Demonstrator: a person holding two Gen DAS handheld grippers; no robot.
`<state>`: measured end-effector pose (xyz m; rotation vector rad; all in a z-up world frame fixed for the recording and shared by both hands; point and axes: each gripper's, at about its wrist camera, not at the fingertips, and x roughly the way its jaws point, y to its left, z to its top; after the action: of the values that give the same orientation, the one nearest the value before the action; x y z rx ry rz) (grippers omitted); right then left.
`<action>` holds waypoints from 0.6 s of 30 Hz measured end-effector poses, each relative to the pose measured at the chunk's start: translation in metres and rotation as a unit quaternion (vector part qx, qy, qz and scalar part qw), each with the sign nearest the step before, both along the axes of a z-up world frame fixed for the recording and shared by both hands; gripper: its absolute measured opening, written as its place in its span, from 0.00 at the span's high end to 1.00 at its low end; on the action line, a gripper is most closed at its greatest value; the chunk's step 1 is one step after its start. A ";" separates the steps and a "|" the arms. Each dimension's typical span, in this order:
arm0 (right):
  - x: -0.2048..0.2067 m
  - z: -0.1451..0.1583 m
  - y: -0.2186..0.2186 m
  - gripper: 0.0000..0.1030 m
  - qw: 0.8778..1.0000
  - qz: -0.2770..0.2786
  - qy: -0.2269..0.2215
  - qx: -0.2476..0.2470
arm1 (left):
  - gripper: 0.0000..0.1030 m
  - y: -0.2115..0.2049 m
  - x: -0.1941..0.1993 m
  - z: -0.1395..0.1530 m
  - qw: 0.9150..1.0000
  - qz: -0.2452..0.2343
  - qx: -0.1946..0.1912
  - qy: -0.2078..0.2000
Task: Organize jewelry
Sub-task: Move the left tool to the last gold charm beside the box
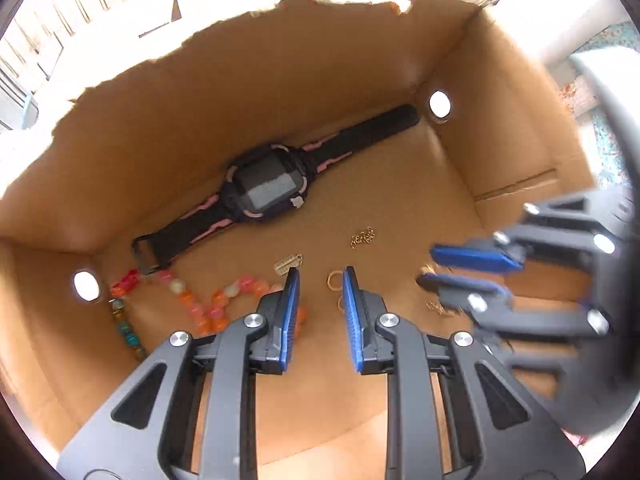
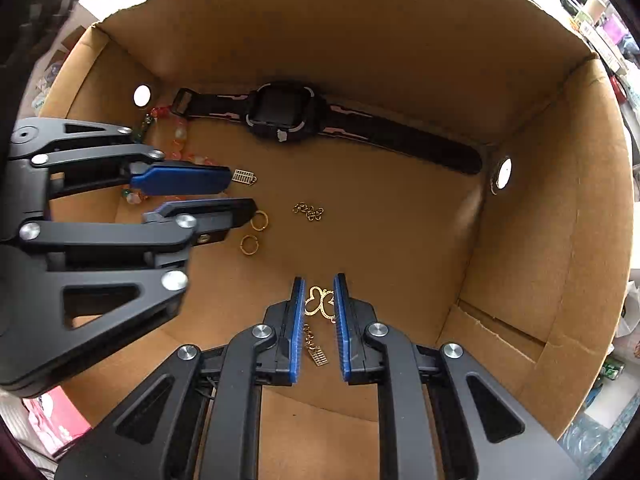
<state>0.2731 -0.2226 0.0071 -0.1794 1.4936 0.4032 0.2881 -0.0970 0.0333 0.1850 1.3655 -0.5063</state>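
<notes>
Both grippers point down into the box (image 2: 520, 240). Left gripper (image 1: 320, 280) has jaws apart w/ nothing pinched; two rings (image 2: 254, 232) lie on the floor just by its tips. Right gripper (image 2: 319, 292) has jaws a bit apart around the gold charm (image 2: 318, 300), not squeezing yet. Risk: thin charm & its chain could slip out or snag. Watch (image 2: 280, 114) lies by the back wall, beads (image 1: 208, 304) in the corner.

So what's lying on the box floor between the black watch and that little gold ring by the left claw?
A small tangled gold chain on bare cardboard, between the black-and-pink watch and gold ring; the right wrist view shows it.
</notes>
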 end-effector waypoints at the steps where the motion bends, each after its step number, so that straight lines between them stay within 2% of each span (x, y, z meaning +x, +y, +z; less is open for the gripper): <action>1: 0.000 -0.001 0.001 0.79 1.000 0.002 0.007 0.007 | 0.80 0.002 -0.008 0.010 1.000 -0.005 0.004 -0.023; 2: 0.000 -0.002 0.003 0.76 1.000 0.002 0.011 0.009 | 0.80 0.004 -0.019 0.020 0.999 -0.011 0.011 -0.049; 4: 0.000 0.001 0.004 0.75 1.000 0.005 0.002 0.007 | 0.78 0.005 -0.047 0.043 0.995 -0.026 0.011 -0.100; 7: -0.007 0.022 -0.007 0.75 0.998 -0.016 -0.059 0.032 | 0.69 0.014 -0.100 0.080 0.985 -0.051 -0.058 -0.156; 9: -0.026 0.046 -0.021 0.75 0.990 -0.032 -0.125 0.063 | 0.68 0.023 -0.141 0.097 0.974 -0.073 -0.113 -0.181; 10: -0.048 0.057 -0.033 0.75 0.983 -0.041 -0.158 0.082 | 0.68 0.025 -0.156 0.101 0.969 -0.085 -0.137 -0.185; 12: -0.088 0.076 -0.052 0.72 0.969 -0.047 -0.211 0.117 | 0.67 0.026 -0.189 0.092 0.963 -0.104 -0.170 -0.183; 13: -0.102 0.084 -0.060 0.69 0.963 -0.048 -0.228 0.132 | 0.67 0.028 -0.198 0.083 0.963 -0.106 -0.172 -0.180; 14: -0.112 0.088 -0.067 0.63 0.962 -0.045 -0.227 0.144 | 0.67 0.021 -0.207 0.070 0.963 -0.112 -0.172 -0.177; 16: -0.128 0.098 -0.073 0.63 0.960 -0.040 -0.208 0.185 | 0.67 0.001 -0.216 0.044 0.962 -0.121 -0.150 -0.194; 18: -0.141 0.105 -0.074 0.63 0.955 -0.036 -0.217 0.197 | 0.67 -0.011 -0.213 0.016 0.964 -0.128 -0.131 -0.194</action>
<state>0.1317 -0.2970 0.1123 0.1007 0.9609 0.5548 0.0754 -0.1078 0.0491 0.2320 0.8852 -0.8151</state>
